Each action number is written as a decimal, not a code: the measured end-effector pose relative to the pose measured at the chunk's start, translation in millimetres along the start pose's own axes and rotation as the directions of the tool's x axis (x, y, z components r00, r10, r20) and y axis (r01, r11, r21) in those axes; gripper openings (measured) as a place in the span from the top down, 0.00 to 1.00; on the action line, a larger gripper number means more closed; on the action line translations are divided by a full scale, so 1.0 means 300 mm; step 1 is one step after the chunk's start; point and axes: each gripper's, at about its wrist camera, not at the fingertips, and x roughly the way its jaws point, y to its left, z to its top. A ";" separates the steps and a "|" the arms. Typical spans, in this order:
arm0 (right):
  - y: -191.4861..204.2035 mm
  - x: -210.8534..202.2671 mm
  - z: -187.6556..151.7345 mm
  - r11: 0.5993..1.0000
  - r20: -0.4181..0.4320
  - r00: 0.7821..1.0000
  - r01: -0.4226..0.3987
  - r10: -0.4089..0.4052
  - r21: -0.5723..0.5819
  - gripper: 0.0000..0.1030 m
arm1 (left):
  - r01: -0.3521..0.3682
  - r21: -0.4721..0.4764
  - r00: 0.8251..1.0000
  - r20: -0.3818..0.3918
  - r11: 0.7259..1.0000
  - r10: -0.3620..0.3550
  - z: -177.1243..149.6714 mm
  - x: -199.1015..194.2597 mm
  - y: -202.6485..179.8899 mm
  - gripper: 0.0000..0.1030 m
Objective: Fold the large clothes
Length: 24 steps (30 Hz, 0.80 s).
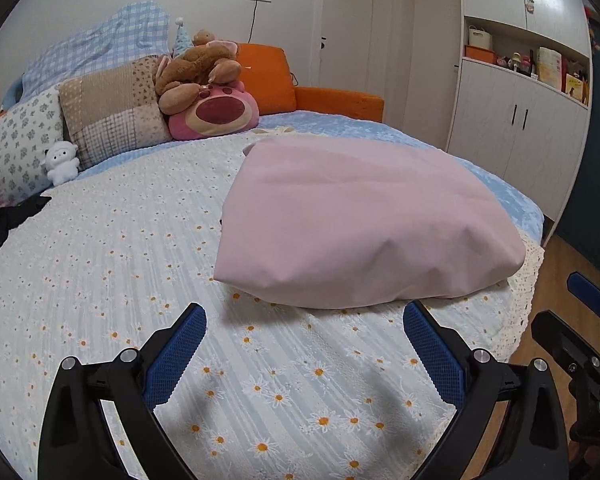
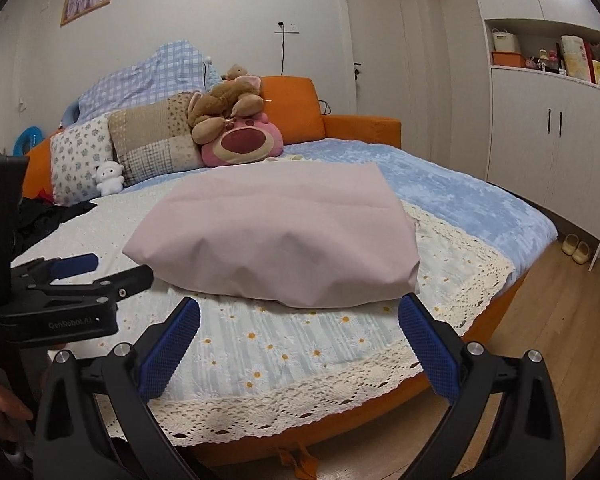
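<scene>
Jaws of both the left gripper and right gripper gape empty; grabbing only the pink cloth's top layer risks undoing its fold.

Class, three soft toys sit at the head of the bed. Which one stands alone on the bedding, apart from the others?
The small white plush, upright before the floral pillow. The brown plush lies piled on the pink bear head.

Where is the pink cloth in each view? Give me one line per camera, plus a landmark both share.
Left wrist: the pink cloth lies folded right of centre on the bed, beyond the open left gripper.
Right wrist: the pink cloth lies at centre, just beyond the open right gripper.
Shared landmark: the pink bear behind it.
</scene>
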 end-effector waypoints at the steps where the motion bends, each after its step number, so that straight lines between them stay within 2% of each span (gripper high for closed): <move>1: 0.000 -0.003 0.000 1.000 0.006 1.000 0.001 -0.001 -0.001 0.05 | -0.001 -0.001 1.000 0.003 1.000 0.001 0.003 -0.002 0.000 0.03; 16: -0.054 -0.008 -0.020 0.998 -0.010 0.999 0.053 -0.054 -0.015 0.05 | 0.019 0.046 1.000 -0.025 0.999 -0.018 0.018 0.015 -0.077 0.03; 24: -0.054 -0.013 -0.021 0.998 0.015 0.999 0.053 -0.053 -0.031 0.05 | 0.026 0.029 1.000 0.000 0.999 -0.026 0.022 0.013 -0.087 0.03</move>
